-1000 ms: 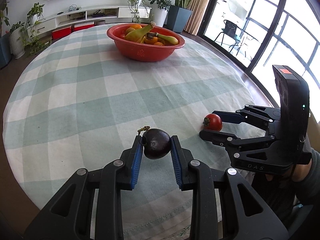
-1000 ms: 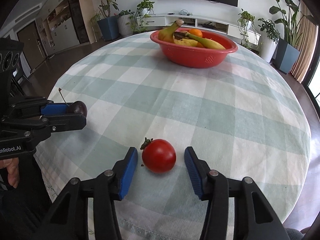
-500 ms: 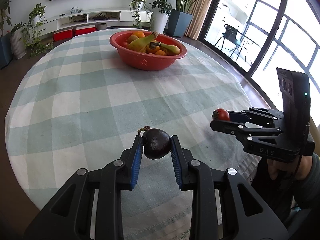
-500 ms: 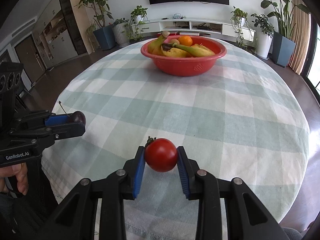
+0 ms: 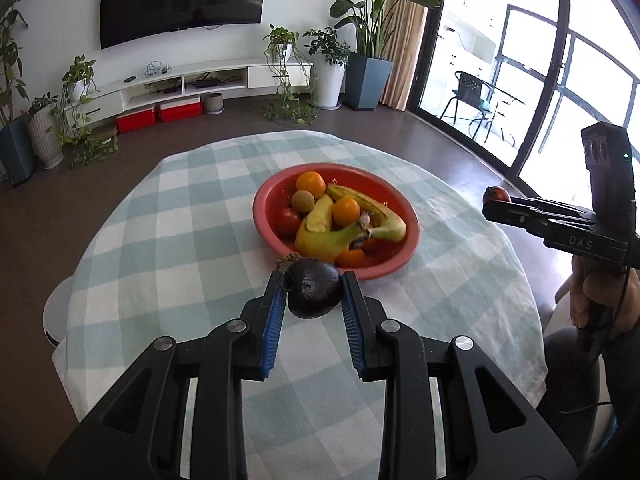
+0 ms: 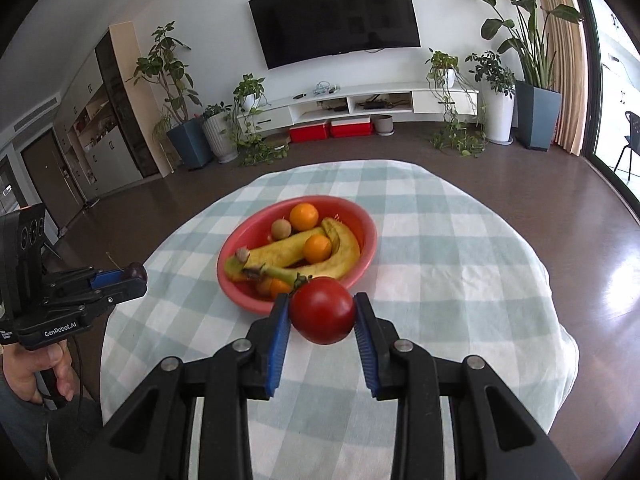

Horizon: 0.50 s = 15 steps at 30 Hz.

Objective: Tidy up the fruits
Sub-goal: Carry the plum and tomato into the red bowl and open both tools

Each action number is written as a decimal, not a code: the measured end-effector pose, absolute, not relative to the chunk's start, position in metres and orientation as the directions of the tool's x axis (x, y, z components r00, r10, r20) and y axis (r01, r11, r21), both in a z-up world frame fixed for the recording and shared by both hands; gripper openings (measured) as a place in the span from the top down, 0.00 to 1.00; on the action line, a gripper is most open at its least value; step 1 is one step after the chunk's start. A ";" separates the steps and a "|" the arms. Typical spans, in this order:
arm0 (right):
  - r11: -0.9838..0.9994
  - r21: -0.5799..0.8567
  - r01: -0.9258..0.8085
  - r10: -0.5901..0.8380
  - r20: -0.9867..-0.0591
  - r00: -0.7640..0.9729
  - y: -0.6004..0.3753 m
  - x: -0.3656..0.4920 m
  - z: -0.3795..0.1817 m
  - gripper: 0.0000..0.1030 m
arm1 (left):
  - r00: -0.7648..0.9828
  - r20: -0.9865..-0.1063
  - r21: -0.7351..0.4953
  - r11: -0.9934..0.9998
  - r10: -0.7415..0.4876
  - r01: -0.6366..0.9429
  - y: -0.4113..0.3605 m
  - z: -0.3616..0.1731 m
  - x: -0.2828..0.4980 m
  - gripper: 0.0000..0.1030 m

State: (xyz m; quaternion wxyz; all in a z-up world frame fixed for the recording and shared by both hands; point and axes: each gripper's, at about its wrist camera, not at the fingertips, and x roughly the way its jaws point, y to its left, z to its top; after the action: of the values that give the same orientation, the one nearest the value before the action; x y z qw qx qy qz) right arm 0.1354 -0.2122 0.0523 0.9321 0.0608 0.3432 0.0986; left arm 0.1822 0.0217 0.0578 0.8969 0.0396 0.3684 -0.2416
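Fruits are in transit: my left gripper (image 5: 313, 294) clamps a dark fruit (image 5: 313, 289), my right gripper (image 6: 322, 310) a tomato (image 6: 322, 309). Next I judge both need carrying over the red bowl (image 6: 366, 258) before releasing.

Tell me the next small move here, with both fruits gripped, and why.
Probably carry both forward over the red plastic bowl before releasing. The left gripper holds the dark purple round fruit and the right gripper the red tomato, both above the checked tablecloth, short of the bowl's near rim.
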 end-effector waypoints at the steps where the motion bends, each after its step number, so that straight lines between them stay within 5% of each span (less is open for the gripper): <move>1: 0.972 0.186 -0.143 0.229 -0.625 0.746 -0.212 0.146 0.053 0.67 | 0.614 -0.678 -0.102 0.879 -0.404 0.466 0.018 0.062 0.194 0.75; 15: 0.966 0.159 -0.203 0.257 -0.669 0.698 -0.173 0.251 0.018 0.67 | 0.558 -0.748 0.013 0.831 -0.361 0.555 -0.053 0.027 0.303 0.75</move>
State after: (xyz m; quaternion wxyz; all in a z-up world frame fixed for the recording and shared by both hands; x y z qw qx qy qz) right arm 0.2509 -0.1732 0.0178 0.9206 0.0366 0.3682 0.1251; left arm 0.3030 -0.0531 0.0272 0.8737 0.1248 0.3904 -0.2621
